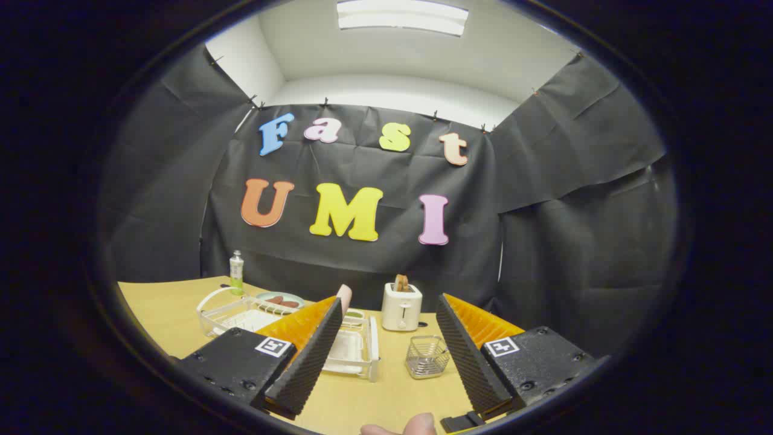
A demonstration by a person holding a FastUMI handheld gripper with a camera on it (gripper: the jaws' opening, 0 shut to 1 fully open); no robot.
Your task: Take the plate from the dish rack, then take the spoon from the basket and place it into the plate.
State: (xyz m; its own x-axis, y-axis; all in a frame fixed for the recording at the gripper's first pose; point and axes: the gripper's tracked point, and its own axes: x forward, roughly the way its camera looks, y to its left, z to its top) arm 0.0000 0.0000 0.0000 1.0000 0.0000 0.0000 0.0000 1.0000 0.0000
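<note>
My gripper [388, 300] is held above the wooden table [386, 399], open, with nothing between its fingers. The white dish rack [356, 353] lies partly behind the left finger [308, 356]. A pink rounded edge [345, 297], apparently the plate standing upright in the rack, pokes up just past that fingertip. A small wire basket [427, 356] stands on the table between the fingers, close to the right finger [468, 356]. Its contents are too small to make out.
A white toaster [401, 307] with a slice of bread in it stands beyond the fingers. Past the rack lie a teal-rimmed dish [279, 299] with something brown on it and a small bottle [236, 272]. A person's fingertip [401, 426] shows below.
</note>
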